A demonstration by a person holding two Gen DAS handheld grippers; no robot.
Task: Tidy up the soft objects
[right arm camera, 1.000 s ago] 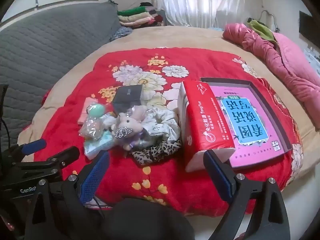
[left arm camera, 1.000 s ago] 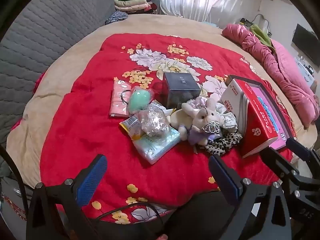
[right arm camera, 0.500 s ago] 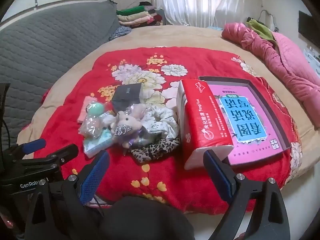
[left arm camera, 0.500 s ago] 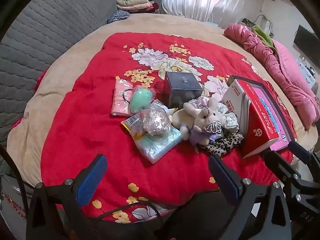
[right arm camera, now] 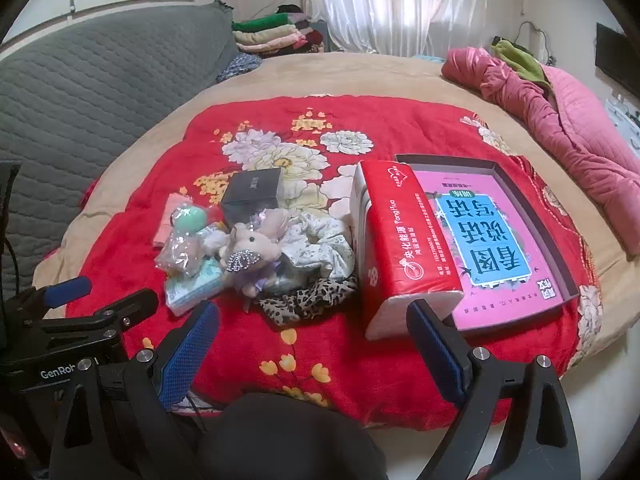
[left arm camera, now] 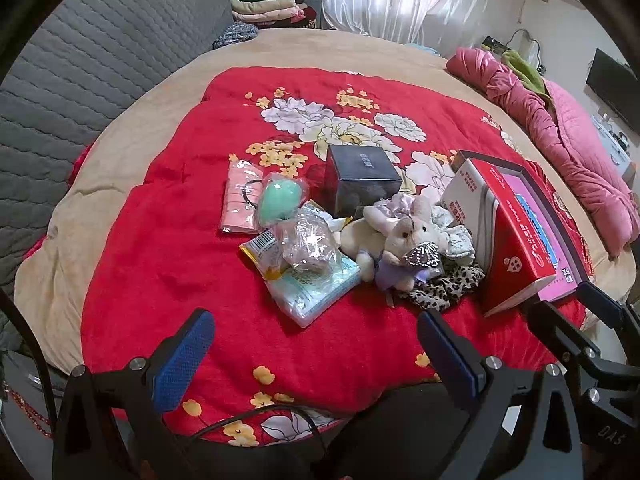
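A pile of soft things lies on the red flowered blanket (left arm camera: 168, 248): a plush bunny (left arm camera: 404, 240) (right arm camera: 252, 252), a leopard scrunchie (left arm camera: 444, 290) (right arm camera: 308, 298), a pale floral scrunchie (right arm camera: 320, 246), a mint sponge in a bag (left arm camera: 278, 200) (right arm camera: 192, 218), a pink packet (left arm camera: 238, 196) and a tissue pack (left arm camera: 316, 286). A red tissue brick (left arm camera: 508, 240) (right arm camera: 396, 248) leans on an open box with a pink book (right arm camera: 492, 240). My left gripper (left arm camera: 316, 354) and right gripper (right arm camera: 312, 346) hang open before the pile, holding nothing.
A dark cube box (left arm camera: 362, 176) (right arm camera: 252, 192) stands behind the pile. A grey quilted headboard (left arm camera: 80, 72) fills the left, folded clothes (left arm camera: 264, 4) lie at the back, and a pink quilt (left arm camera: 560, 128) runs along the right edge of the bed.
Both grippers have drifted slightly closer to the pile; the objects have not moved and the jaws stay open.
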